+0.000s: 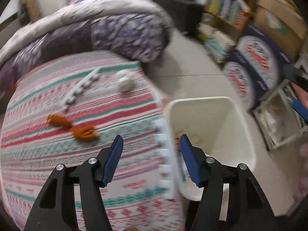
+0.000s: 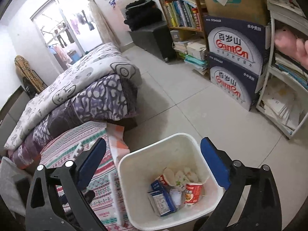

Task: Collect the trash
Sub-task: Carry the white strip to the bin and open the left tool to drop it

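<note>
A white bin (image 1: 240, 115) stands on the floor against the bed's edge. My left gripper (image 1: 151, 137) is open above that edge, and a white toothed foam strip (image 1: 167, 165) hangs between its fingers without the pads touching it. On the striped bedspread (image 1: 57, 163) lie two orange peels (image 1: 57, 120) (image 1: 85, 132), a crumpled white paper ball (image 1: 125, 82) and another toothed strip (image 1: 80, 90). My right gripper (image 2: 153, 140) is wide open and empty over the bin (image 2: 123, 165), which holds a red noodle cup (image 2: 192, 192), paper cups and a blue carton (image 2: 161, 198). The strip (image 2: 115, 198) stands along the bin's left wall.
Folded quilts (image 2: 86, 88) are piled at the far end of the bed. Two stacked blue boxes (image 2: 234, 61), a bookshelf (image 2: 181, 9) and a white shelf with papers (image 2: 284, 100) line the right wall. Tiled floor (image 2: 182, 100) lies between them and the bed.
</note>
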### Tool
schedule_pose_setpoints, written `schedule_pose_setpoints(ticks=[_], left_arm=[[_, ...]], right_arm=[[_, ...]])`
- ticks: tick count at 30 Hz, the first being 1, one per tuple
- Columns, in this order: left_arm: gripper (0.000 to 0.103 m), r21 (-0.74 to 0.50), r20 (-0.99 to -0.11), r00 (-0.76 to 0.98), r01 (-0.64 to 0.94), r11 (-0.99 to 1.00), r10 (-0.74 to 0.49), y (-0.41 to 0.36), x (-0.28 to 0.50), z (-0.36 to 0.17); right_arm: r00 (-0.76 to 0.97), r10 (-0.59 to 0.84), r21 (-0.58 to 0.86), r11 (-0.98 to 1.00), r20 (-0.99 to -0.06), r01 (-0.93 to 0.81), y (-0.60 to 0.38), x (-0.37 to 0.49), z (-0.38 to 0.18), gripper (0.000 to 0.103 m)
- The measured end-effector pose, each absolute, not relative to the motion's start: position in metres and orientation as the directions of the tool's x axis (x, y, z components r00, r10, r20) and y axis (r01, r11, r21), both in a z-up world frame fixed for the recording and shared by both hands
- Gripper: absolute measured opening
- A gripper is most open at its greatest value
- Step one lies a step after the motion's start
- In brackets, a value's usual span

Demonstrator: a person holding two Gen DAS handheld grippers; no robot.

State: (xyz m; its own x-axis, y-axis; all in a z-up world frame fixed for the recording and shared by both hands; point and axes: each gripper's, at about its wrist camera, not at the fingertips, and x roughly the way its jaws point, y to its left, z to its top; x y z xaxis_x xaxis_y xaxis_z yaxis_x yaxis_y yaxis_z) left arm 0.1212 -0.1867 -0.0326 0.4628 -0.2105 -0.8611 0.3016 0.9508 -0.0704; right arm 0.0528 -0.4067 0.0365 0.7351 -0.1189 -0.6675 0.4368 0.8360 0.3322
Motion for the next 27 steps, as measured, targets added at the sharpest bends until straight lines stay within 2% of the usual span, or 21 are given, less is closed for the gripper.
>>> schedule_pose_setpoints(ticks=[4,8,14,21,24,27], left_arm=[[0.06,-0.042,-0.901,0.42,0.167,0.985,-0.11,-0.156,0.144,-0.057],[0.06,-0.046,-0.921,0.385,0.048,0.998,-0.062,-0.127,0.162,-0.077],[0.06,-0.12,-0.934,0.348,-0.095,0.988,-0.08,-0.093,0.184,-0.095],[0.057,-0.151,-0.941,0.322,-0.142,0.978,-0.099,-0.089,0.199,-0.101],[0.056,-0.117,-0.942,0.33,-0.141,0.983,-0.065,-0.091,0.199,-0.098],[0.057,0.003,-0.911,0.408,-0.144,0.99,0.062,-0.093,0.192,-0.081]], right_arm=[[0.732,-0.081,0.352,0.837,-0.677,0.418,-0.399,0.059,0.034,0.095],[0.724,-0.061,0.355,0.841,-0.687,0.408,-0.392,0.064,0.032,0.096],[0.686,-0.036,0.345,0.844,-0.726,0.409,-0.388,0.073,0.019,0.096],[0.65,-0.036,0.304,0.863,-0.759,0.403,-0.38,0.079,0.01,0.096],[0.636,-0.031,0.294,0.868,-0.771,0.399,-0.377,0.083,0.005,0.096],[0.638,-0.027,0.298,0.868,-0.77,0.397,-0.377,0.083,0.006,0.096]])
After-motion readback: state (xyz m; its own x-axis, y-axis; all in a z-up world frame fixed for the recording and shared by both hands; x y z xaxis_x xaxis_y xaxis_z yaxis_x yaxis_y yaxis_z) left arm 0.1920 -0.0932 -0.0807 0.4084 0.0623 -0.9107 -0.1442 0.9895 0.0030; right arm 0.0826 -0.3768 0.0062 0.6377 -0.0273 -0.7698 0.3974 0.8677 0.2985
